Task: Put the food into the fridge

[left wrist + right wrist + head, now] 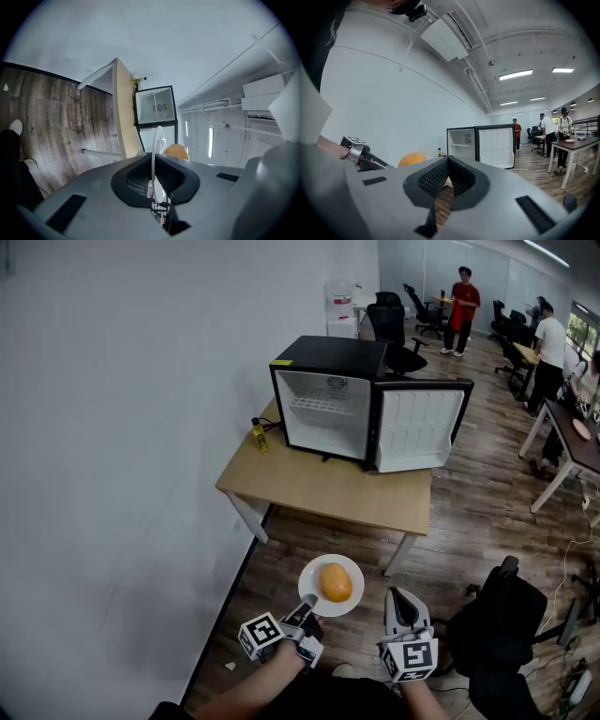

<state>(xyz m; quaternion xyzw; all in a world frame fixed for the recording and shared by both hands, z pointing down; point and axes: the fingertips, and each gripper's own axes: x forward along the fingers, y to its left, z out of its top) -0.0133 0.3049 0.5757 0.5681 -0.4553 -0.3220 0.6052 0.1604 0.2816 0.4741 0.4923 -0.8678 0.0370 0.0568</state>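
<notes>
A white plate (312,578) carries a round orange piece of food (336,582). My left gripper (306,606) is shut on the plate's near rim and holds it level above the floor, short of the table. From the left gripper view the plate (158,138) stands edge-on between the closed jaws (153,165), with the food (177,151) beyond. My right gripper (401,598) hangs beside the plate, shut and empty; its jaws (447,164) meet with nothing between. Ahead, the black mini fridge (330,399) stands on a wooden table (328,488), its door (419,427) swung open to the right and its white inside bare.
A small yellow bottle (258,435) stands on the table left of the fridge. A white wall runs along the left. A black office chair (502,615) is close on my right. People, desks and chairs fill the far right of the room.
</notes>
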